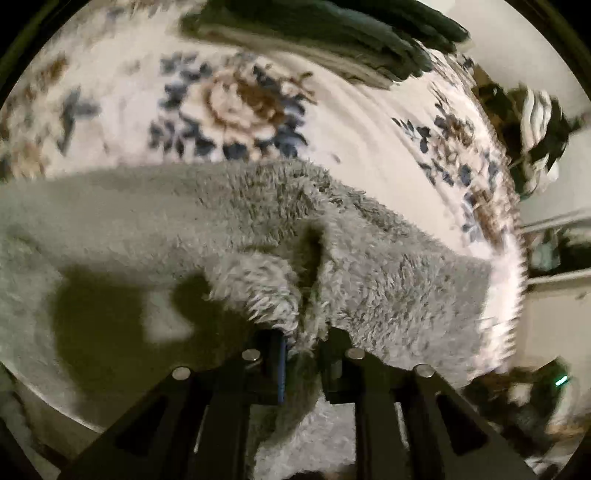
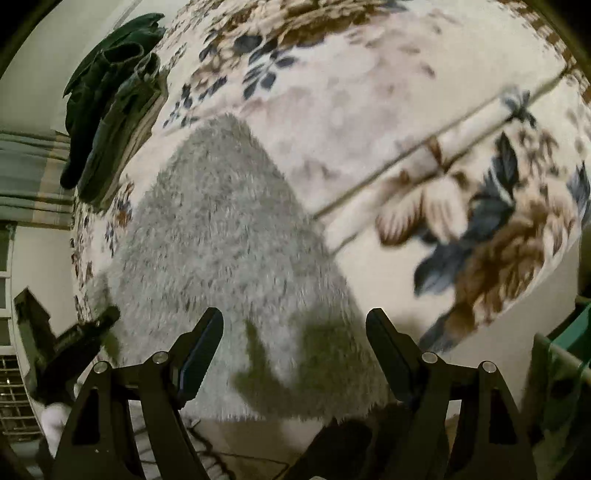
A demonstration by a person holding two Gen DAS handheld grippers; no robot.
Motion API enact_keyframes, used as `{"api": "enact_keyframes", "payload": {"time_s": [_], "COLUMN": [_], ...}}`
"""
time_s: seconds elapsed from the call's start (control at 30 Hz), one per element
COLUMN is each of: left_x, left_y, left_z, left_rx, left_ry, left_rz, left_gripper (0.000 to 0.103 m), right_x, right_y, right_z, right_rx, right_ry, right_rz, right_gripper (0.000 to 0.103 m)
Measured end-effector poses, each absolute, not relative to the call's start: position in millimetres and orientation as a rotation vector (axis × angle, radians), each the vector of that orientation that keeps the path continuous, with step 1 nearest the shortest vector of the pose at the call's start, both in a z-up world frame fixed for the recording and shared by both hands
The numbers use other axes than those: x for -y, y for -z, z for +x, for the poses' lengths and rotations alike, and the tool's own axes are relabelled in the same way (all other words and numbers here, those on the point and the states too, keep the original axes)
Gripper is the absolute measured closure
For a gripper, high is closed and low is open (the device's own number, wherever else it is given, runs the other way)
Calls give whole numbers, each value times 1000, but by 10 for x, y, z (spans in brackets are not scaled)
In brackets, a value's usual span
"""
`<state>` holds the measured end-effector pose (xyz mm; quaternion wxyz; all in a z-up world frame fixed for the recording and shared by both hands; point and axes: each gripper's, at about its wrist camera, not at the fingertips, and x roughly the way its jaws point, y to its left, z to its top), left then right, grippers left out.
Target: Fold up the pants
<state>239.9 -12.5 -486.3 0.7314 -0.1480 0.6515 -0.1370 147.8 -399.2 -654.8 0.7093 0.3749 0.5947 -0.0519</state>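
Fluffy grey pants [image 1: 229, 229] lie on a floral bedspread [image 1: 229, 99]. My left gripper [image 1: 301, 343] is shut on a bunched edge of the pants, which rises into its jaws and hangs below them. In the right wrist view the same grey pants [image 2: 225, 236] spread out flat ahead. My right gripper [image 2: 295, 332] is open and empty just above the near part of the pants, its shadow on the fabric. The left gripper [image 2: 99, 325] shows at the left edge of that view, at the pants' side.
A stack of folded dark green and grey clothes [image 1: 332, 33] sits at the far side of the bed, also in the right wrist view [image 2: 114, 99]. The bed's edge [image 1: 506, 258] runs at the right. A green item [image 2: 565, 354] stands at right.
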Motion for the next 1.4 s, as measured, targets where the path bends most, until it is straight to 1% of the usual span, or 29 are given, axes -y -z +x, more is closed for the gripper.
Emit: {"api": "enact_keyframes", "payload": {"time_s": [0.1, 0.17, 0.2, 0.23, 0.33, 0.4, 0.47, 0.5, 0.53, 0.67, 0.77, 0.87, 0.97, 1.0, 1.07, 1.13, 1.17, 1.2, 1.23, 1.3, 1.4], "left_x": [17, -48, -51, -25, 126, 276, 384, 418, 437, 440, 311, 121, -50, -54, -115, -159, -172, -183, -195, -218, -166], "left_y": [4834, 4767, 4744, 4734, 4808, 4991, 5196, 5257, 5252, 4745, 4492, 4515, 4815, 4923, 5108, 5148, 5100, 5045, 4981, 4866, 4801], "left_z": [2348, 2237, 2166, 2114, 1895, 1764, 1668, 1632, 1602, 1531, 1530, 1525, 1522, 1518, 1527, 1542, 1545, 1551, 1562, 1615, 1835], "left_rx": [-1444, -1437, -1440, -1447, -1509, -1572, -1602, -1593, -1563, -1393, -1356, -1373, -1425, -1450, -1507, -1536, -1532, -1524, -1510, -1480, -1431], "left_ry": [302, 316, 325, 327, 341, 316, 283, 279, 288, 324, 310, 262, 203, 194, 204, 201, 210, 211, 216, 219, 219], "left_rz": [-413, -451, -461, -453, -379, -296, -233, -216, -215, -192, -223, -223, -216, -221, -291, -352, -374, -385, -399, -439, -448], "left_gripper": [71, 63, 56, 53, 52, 52, 54, 80, 98, 98, 98, 98, 97, 94, 93, 85, 81, 73, 69, 65, 55], "right_x": [3889, 3817, 3777, 3757, 3688, 3658, 3625, 3626, 3606, 3577, 3596, 3593, 3569, 3558, 3544, 3583, 3586, 3588, 3600, 3634, 3706], "right_y": [6546, 6557, 6573, 6588, 6659, 6704, 6742, 6748, 6751, 6704, 6678, 6686, 6678, 6677, 6667, 6643, 6618, 6598, 6567, 6502, 6432], "right_z": [1370, 1293, 1248, 1226, 1164, 1151, 1163, 1167, 1185, 1257, 1272, 1285, 1313, 1324, 1344, 1334, 1337, 1340, 1342, 1351, 1395], "right_rx": [-1342, -1352, -1357, -1362, -1382, -1391, -1401, -1402, -1404, -1404, -1395, -1403, -1411, -1414, -1425, -1428, -1428, -1427, -1424, -1413, -1394], "right_ry": [102, 85, 75, 69, 64, 61, 59, 56, 53, 51, 39, 28, 9, 4, -3, -15, -23, -30, -40, -55, -52], "right_rz": [846, 870, 886, 895, 913, 921, 928, 930, 923, 876, 874, 883, 889, 884, 873, 860, 852, 847, 842, 839, 820], "right_gripper": [21, 21, 21, 21, 21, 21, 21, 21, 21, 21, 21, 21, 21, 21, 21, 21, 21, 21, 21, 21, 21]}}
